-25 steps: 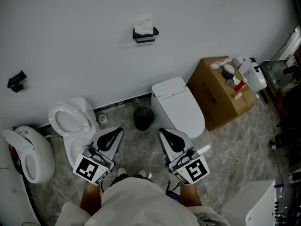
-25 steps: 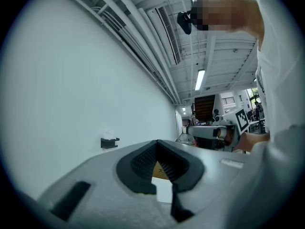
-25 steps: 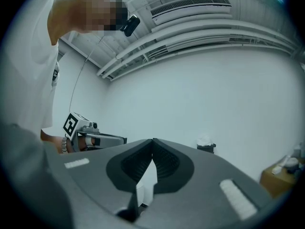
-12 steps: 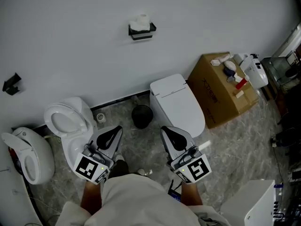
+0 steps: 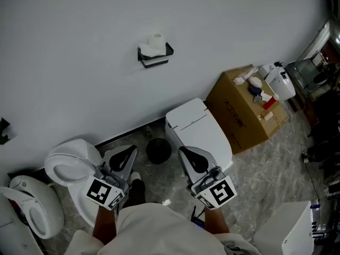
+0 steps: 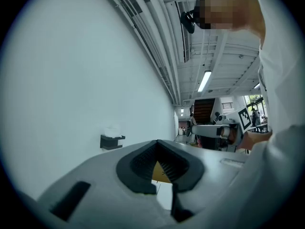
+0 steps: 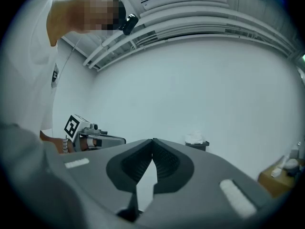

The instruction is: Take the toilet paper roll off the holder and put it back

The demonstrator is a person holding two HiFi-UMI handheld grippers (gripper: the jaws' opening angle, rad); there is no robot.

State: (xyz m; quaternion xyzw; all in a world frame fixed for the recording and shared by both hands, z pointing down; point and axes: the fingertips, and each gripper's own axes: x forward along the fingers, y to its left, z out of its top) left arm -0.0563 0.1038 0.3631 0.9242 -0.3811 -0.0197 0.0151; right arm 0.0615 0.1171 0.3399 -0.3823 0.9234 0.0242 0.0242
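A white toilet paper roll (image 5: 153,45) sits in a black holder (image 5: 155,59) fixed to the white wall, well ahead of both grippers. My left gripper (image 5: 132,149) and right gripper (image 5: 183,150) are held side by side at waist height, pointing level at the wall, both shut and empty. In the left gripper view the shut jaws (image 6: 157,141) stand right of the holder (image 6: 112,141), which is far off. From the right gripper view the roll (image 7: 194,138) appears small and distant, right of the shut jaws (image 7: 153,140).
Below the holder stand a closed white toilet (image 5: 197,125) and a black bin (image 5: 159,150). An open toilet (image 5: 70,167) and another bowl (image 5: 32,209) lie at the left. A cardboard box (image 5: 241,111) with bottles on top stands at the right.
The person has stepped toward the wall and both grippers have moved forward with them. The holder and roll now sit lower and more to the left in the head view. Both jaws stayed shut.
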